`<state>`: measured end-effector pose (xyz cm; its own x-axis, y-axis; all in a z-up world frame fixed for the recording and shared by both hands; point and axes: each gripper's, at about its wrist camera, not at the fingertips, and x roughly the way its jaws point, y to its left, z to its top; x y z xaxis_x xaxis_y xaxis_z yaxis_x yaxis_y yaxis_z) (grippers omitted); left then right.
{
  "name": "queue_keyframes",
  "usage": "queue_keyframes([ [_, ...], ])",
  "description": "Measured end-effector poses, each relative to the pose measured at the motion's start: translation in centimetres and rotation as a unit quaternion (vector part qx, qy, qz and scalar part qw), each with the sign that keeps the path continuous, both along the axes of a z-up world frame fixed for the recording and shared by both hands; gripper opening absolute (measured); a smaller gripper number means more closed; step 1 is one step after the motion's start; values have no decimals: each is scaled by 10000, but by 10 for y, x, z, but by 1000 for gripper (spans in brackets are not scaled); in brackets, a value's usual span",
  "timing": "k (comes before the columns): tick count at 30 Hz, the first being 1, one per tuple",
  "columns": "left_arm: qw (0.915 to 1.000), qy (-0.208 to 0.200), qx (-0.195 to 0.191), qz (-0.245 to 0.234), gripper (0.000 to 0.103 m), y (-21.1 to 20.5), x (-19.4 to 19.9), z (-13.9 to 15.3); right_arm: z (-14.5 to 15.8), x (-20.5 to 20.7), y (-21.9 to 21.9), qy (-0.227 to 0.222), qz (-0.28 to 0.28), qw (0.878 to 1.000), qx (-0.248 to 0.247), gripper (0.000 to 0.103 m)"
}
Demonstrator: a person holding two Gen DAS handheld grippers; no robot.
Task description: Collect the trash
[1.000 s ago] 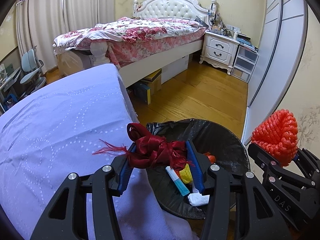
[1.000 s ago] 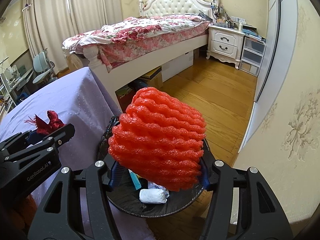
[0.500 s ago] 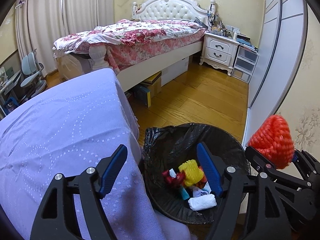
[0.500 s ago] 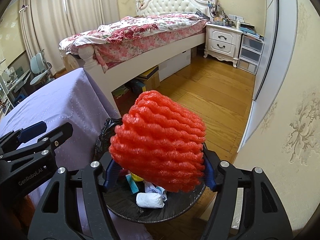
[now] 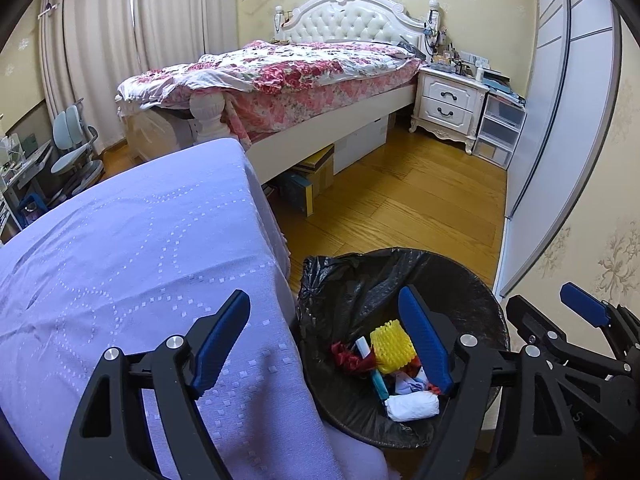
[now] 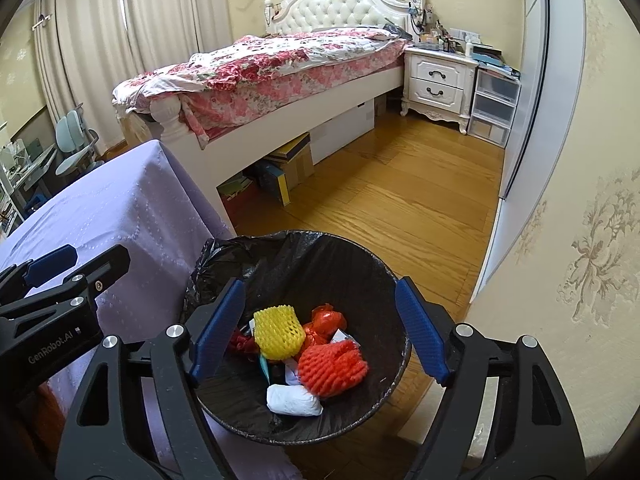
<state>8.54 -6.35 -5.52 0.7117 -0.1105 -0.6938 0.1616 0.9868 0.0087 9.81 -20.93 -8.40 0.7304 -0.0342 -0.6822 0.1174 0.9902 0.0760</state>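
Surface point(image 5: 120, 264): purple cloth, beside bin point(image 6: 396, 280).
Bin: holds foam nets, wrappers.
My left gripper point(image 5: 324, 336): empty, jaws opening.
My right gripper point(image 6: 316, 328): empty, jaws opening.

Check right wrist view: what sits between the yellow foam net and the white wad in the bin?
In the right wrist view, the orange foam net and teal and white scraps lie between the yellow foam net and the white wad.

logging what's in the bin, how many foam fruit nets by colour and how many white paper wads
yellow foam fruit net: 1
orange-red foam fruit net: 1
white paper wad: 1
total: 3, all in the black-lined trash bin; other scraps are partly hidden
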Motion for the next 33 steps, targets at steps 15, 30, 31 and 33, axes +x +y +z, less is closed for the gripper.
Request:
queue_keyframes([
  [15, 9999, -48, -46, 115, 79, 13, -11, 8, 3, -9, 0, 5, -60, 10000, 11, 81],
  [30, 9993, -274, -121, 234, 80, 34, -41, 27, 22, -35, 15, -189, 75, 9998, 68, 81],
  [31, 9992, -294, -119, 240, 80, 35, -44, 29, 24, -37, 17, -210, 92, 9997, 65, 81],
  [33, 9990, -338, -118, 260, 80, 38, -49, 31, 29, -44, 21, -276, 133, 9995, 44, 81],
])
